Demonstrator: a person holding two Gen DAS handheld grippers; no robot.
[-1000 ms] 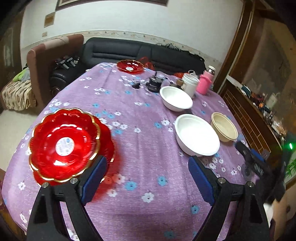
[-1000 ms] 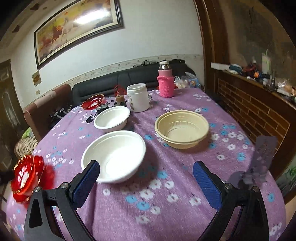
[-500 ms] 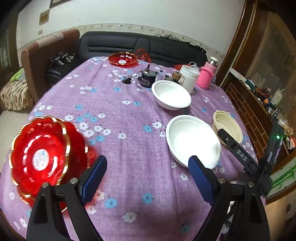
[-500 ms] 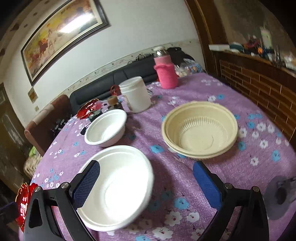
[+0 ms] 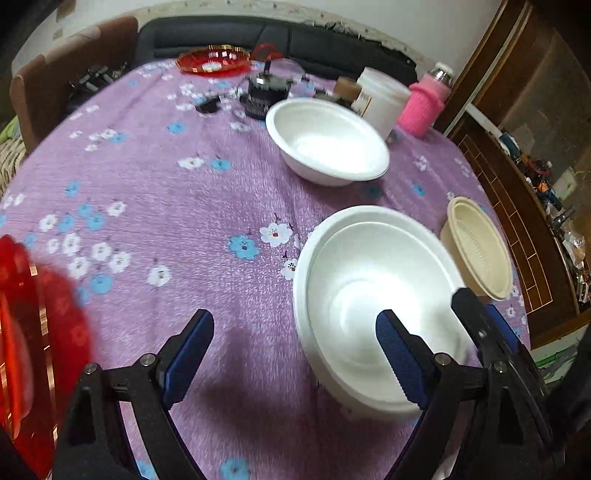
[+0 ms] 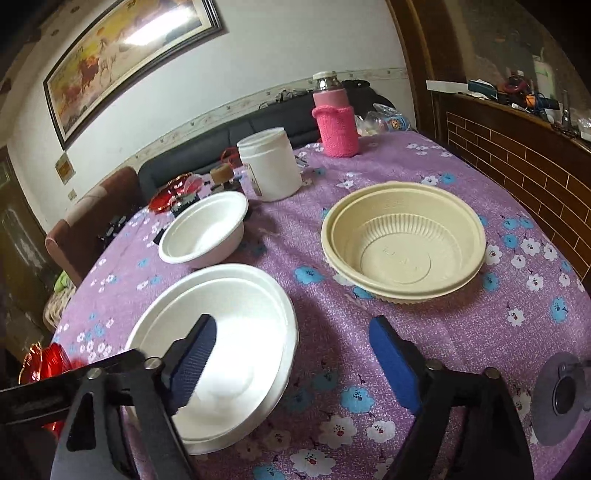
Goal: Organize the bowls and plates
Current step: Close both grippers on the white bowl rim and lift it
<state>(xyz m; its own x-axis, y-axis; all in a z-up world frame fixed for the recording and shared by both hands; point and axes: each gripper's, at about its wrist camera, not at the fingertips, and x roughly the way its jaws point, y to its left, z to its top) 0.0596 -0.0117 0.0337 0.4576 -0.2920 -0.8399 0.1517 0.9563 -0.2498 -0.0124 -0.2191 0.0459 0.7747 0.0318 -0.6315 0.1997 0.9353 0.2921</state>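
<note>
A large white bowl (image 5: 373,295) sits near the table's front; it also shows in the right wrist view (image 6: 229,325). My left gripper (image 5: 295,347) is open, its right finger over that bowl's inside. My right gripper (image 6: 291,358) is open astride the bowl's right rim, left finger over its inside. A smaller white bowl (image 5: 325,140) (image 6: 205,229) sits further back. A beige bowl (image 6: 402,240) (image 5: 480,247) sits to the right. Red gold-rimmed plates (image 5: 33,332) (image 6: 46,363) lie at the left edge; another red plate (image 5: 212,59) lies far back.
The round table has a purple flowered cloth (image 5: 166,184). A white jar (image 6: 269,170), a pink-sleeved flask (image 6: 336,122) and small dark items (image 5: 264,94) stand at the back. A black sofa (image 5: 221,33) lies behind, a brick-pattern cabinet (image 6: 517,155) on the right.
Both grippers have moved forward and down to the large white bowl. The red plates have slid to the left edge of the left wrist view.
</note>
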